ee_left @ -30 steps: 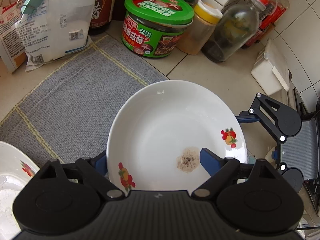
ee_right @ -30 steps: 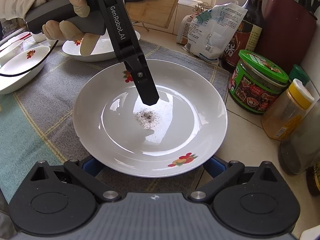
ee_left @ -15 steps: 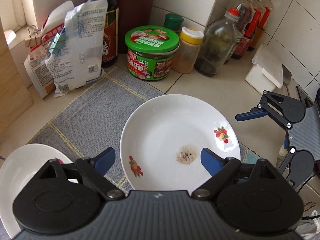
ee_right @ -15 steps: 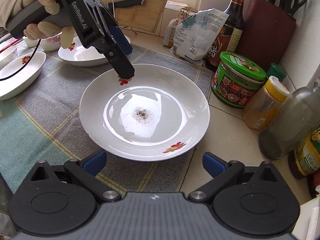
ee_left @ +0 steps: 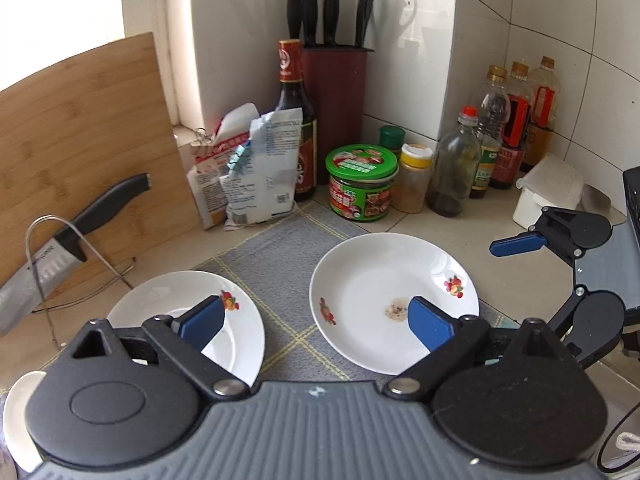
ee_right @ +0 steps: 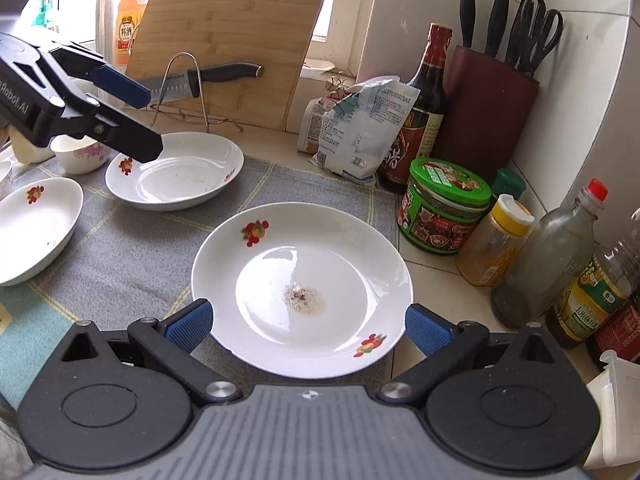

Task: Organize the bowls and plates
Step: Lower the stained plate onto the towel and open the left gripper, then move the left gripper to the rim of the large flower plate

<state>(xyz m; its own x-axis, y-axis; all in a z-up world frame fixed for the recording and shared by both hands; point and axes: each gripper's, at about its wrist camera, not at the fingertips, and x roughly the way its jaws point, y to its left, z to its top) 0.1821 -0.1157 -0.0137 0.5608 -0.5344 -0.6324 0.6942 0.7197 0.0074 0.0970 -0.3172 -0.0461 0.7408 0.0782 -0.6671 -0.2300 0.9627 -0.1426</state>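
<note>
The white round ceramic plate with red fruit decals and a patch of dark residue at its centre (ee_right: 302,292) lies flat on the grey woven mat with yellow lines (ee_right: 132,264), near the mat's right edge, on the tiled bench (ee_right: 432,284).

The right tongs (ee_right: 308,322) stand wide open. The blue pads flank the near rim of the plate, one on each side, without pressing on it. Nothing is held.

The left tongs (ee_left: 316,318) are also wide open, and the jaws have just been opening further. Nothing is between them. In the right wrist view they hang above a second white round plate with fruit decals (ee_right: 176,170), which lies at the mat's far edge. A third white dish with a fruit decal (ee_right: 36,228) lies at the left, apart from the others. A small white bowl with pink flowers (ee_right: 82,154) stands behind it.

A green-lidded jar (ee_right: 444,204), a yellow-capped spice jar (ee_right: 496,240) and a dark sauce bottle (ee_right: 420,108) stand beside the mat. A bamboo cutting board (ee_right: 224,48) leans behind.
</note>
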